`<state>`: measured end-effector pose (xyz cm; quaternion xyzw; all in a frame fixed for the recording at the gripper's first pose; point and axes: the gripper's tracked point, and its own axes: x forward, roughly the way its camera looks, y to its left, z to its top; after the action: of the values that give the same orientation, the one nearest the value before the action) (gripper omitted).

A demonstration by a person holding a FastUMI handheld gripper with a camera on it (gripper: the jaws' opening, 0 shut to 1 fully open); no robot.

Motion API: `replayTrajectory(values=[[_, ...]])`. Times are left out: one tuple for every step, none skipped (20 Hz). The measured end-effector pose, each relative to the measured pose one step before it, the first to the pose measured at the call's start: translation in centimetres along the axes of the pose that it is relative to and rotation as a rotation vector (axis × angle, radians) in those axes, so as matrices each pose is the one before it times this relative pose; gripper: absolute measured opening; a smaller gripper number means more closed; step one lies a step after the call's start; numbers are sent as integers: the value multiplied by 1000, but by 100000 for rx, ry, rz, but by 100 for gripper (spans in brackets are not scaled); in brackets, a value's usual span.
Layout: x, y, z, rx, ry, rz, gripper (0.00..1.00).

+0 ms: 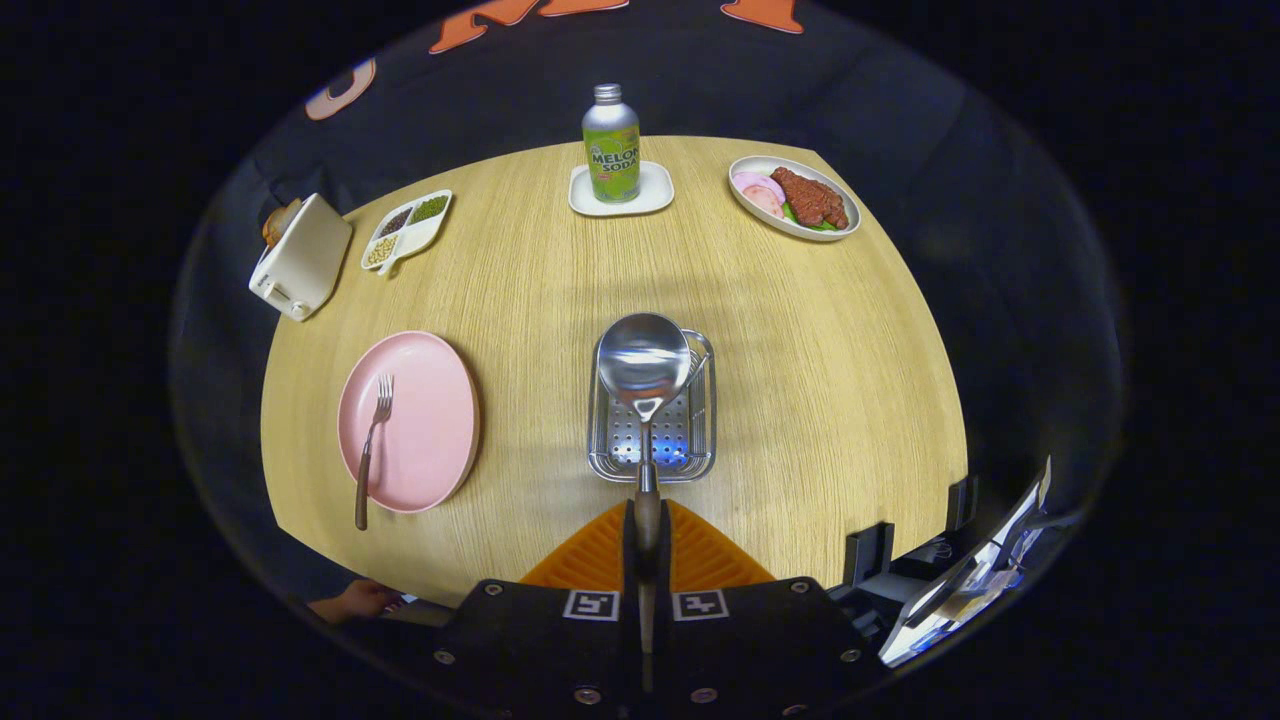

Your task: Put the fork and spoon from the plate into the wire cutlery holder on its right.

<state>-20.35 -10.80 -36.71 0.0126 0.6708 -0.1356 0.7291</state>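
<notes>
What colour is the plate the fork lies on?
Pink, plain: the plate under the fork, in the gripper view.

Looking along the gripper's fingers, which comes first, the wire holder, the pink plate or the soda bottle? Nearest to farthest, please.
From the gripper, shut on the spoon:
1. Wire cutlery holder, just ahead of the fingers, under the spoon's bowl.
2. Pink plate, off to the holder's left, fork on it.
3. Soda bottle, far across the table.

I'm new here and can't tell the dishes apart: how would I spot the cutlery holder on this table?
Start at the round wooden table and find the pink plate with the fork on it. To the plate's right, just ahead of the gripper, sits the cutlery holder. It is the one shiny metal tray with a perforated floor, and the spoon held in the shut gripper hangs over it.
</notes>
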Motion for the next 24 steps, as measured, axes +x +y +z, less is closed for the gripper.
replayTrajectory(values=[[87,-311,66,-203,481,-238,6],[-31,-73,-58,55,904,259,6],[27,-64,7,328,1386,750,6],[76,-21,47,481,602,999,7],[185,-224,316,-47,118,-12,7],[243,-373,78,-316,825,-928,7],[78,-159,349,-17,44,226,7],[-45,149,188,219,664,584,7],[149,75,293,148,167,855,7],[135,16,100,92,1138,391,7],[215,56,-114,-886,2094,159,7],[-73,-30,97,-132,755,391,8],[125,-25,274,498,757,16,8],[106,60,60,421,628,406,8],[155,122,327,953,-8,642,8],[159,8,297,940,-74,252,9],[213,-90,376,381,-661,-132,9],[402,-45,271,479,-124,-66,9],[156,159,363,148,-615,174,9],[283,-114,376,-528,-1094,-704,9],[301,39,318,-445,-1430,-292,9],[205,-6,445,-56,-1766,-652,9],[226,115,178,-673,-979,-338,9],[39,47,-46,-628,-1101,-678,9]])
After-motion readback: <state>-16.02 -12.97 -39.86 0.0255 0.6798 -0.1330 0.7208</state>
